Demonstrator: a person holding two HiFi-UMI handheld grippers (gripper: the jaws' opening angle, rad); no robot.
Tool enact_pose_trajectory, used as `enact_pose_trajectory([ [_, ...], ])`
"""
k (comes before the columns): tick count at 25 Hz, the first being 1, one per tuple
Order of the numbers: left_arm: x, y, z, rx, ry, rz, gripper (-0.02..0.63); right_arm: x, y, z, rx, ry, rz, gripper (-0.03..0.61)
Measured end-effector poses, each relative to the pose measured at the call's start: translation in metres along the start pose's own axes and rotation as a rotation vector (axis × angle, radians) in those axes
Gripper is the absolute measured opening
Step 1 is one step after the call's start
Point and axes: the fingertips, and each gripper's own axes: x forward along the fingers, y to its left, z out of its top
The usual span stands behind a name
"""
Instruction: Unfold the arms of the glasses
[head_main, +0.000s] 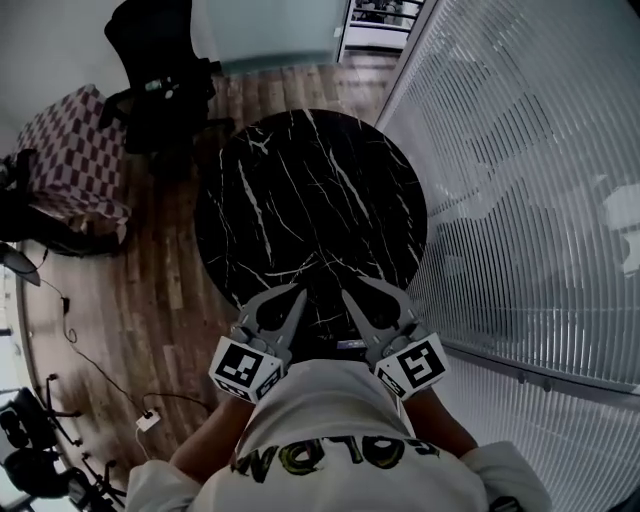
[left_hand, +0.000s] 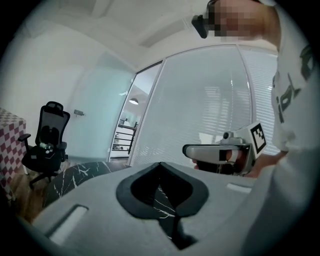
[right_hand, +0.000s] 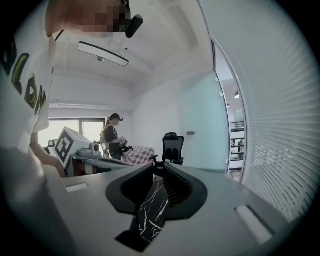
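Observation:
No glasses show in any view. In the head view both grippers are held up close to my chest, over the near edge of a round black marble table. My left gripper is shut, its tips meeting with nothing between them. My right gripper stands a little open; a narrow strip of marble shows between its jaws, and nothing is held. Both point nearly level across the room. Each gripper shows in the other's view: the right gripper and the left gripper.
A black office chair stands beyond the table on the wooden floor. A checkered cover lies at the left. A wall of white blinds runs along the right. Another person stands far off. A cable and plug lie on the floor.

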Motion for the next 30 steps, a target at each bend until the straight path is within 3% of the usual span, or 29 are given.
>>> enact_pose_trajectory([
  [10, -0.018, -0.035, 0.041, 0.011, -0.064, -0.004, 0.003, -0.017, 0.033, 0.039, -0.008, -0.076, 0.047, 0.036],
  [14, -0.015, -0.038, 0.043, 0.01, -0.069, -0.006, 0.003, -0.019, 0.035, 0.046, -0.003, -0.104, 0.048, 0.005],
  [30, -0.008, -0.045, 0.039, -0.007, -0.049, -0.016, 0.003, -0.024, 0.029, 0.046, 0.0, -0.11, 0.034, 0.003],
])
